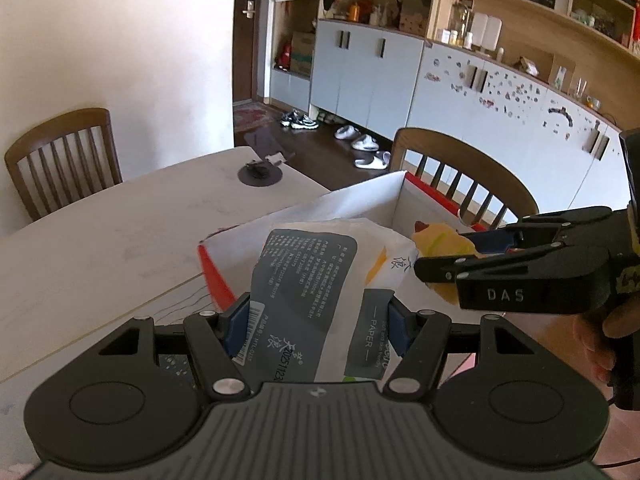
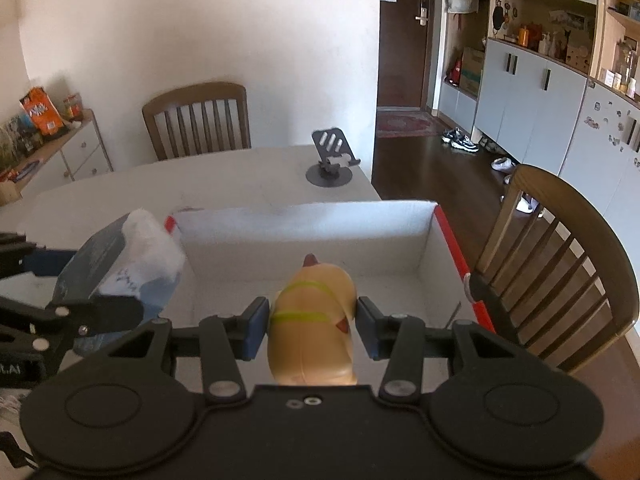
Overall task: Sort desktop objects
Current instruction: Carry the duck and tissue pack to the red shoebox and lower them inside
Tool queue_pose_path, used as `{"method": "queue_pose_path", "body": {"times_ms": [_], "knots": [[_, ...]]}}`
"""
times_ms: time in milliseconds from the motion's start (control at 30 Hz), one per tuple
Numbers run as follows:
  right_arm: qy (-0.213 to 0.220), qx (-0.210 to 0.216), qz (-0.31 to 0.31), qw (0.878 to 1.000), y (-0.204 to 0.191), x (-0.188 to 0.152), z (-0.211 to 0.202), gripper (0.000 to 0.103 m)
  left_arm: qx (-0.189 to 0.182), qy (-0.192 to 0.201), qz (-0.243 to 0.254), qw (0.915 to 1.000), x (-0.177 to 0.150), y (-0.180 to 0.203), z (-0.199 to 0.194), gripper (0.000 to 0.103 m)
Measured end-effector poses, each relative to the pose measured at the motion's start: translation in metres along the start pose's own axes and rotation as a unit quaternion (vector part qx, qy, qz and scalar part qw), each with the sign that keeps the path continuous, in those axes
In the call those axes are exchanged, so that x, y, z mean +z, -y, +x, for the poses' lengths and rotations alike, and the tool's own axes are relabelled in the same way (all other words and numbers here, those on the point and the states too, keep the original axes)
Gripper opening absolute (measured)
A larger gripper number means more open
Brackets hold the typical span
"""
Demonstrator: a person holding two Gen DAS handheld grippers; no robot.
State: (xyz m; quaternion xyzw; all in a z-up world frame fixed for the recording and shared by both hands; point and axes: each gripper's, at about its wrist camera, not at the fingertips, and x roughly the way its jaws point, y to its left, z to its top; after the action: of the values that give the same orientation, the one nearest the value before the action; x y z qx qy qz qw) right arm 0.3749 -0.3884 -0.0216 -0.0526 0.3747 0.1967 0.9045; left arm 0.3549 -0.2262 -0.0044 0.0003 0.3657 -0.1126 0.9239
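The soft, light grey-and-white plastic pack of paper tissues (image 1: 312, 292), likely crushable and best pinched across its middle, is clamped in the left claw (image 1: 316, 320) over the white cardboard box (image 2: 304, 236), while the right claw (image 2: 310, 326) grips a smooth, probably slippery tan toy figure (image 2: 312, 320) above its interior.

"PAPER" on the tissue pack (image 1: 320, 292); "DAS" on the right tool (image 1: 448, 260).

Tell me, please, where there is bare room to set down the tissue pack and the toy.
The box floor is bare ahead of the toy. The table is bare between box and phone stand. Crowded: the box's near-left corner, around the tissue pack.
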Motion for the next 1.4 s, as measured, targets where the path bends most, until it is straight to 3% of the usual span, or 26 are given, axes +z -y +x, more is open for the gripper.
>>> {"method": "queue_pose_path", "body": {"times_ms": [433, 800, 1133, 1400], "knots": [[-0.034, -0.011, -0.028, 0.999, 0.017, -0.007, 0.028, 0.046, -0.004, -0.058, 0.055, 0.9968, 0.016, 0.018, 0.063, 0.066], [-0.083, -0.004, -0.066, 0.994, 0.027, -0.009, 0.057, 0.046, 0.003, -0.127, 0.111, 0.9856, 0.019, 0.031, 0.117, 0.067], [-0.138, 0.021, -0.095, 0.986, 0.031, -0.015, 0.077, 0.046, -0.005, -0.191, 0.12, 0.9742, 0.013, 0.035, 0.147, 0.067], [-0.158, 0.022, -0.092, 0.983, 0.036, -0.014, 0.088, 0.049, -0.01, -0.201, 0.11, 0.9732, 0.013, 0.029, 0.154, 0.071]]}}
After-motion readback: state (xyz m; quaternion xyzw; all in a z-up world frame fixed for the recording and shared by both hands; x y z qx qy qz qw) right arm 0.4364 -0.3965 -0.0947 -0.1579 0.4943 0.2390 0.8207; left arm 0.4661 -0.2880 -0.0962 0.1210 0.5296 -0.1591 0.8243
